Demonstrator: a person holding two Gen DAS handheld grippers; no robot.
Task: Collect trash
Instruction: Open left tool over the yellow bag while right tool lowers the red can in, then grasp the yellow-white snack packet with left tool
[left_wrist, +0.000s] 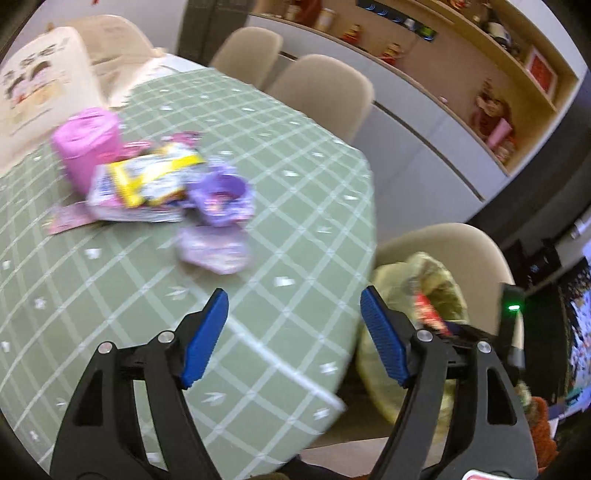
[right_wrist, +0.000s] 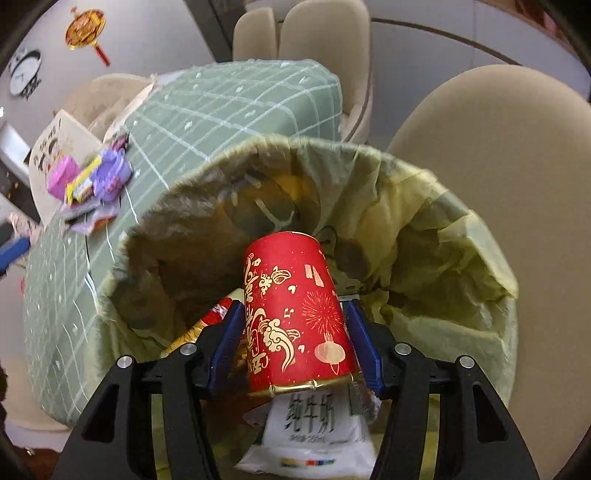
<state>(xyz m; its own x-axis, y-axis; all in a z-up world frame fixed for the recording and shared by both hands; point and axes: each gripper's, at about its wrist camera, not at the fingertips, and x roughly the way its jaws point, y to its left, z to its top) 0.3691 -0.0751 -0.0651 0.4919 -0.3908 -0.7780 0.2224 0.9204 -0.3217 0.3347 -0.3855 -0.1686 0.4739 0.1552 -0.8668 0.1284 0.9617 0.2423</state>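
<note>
Over the lined trash bin the right tongs grip a red paper cup, poised for dropping, while the left tongs hover apart above the table, facing remaining wrappers.

table: wrappers piled on it, tub just behind them, bag at the far edge
bin: beside the table, in front of a chair
cup: over the bin, carton below it
</note>
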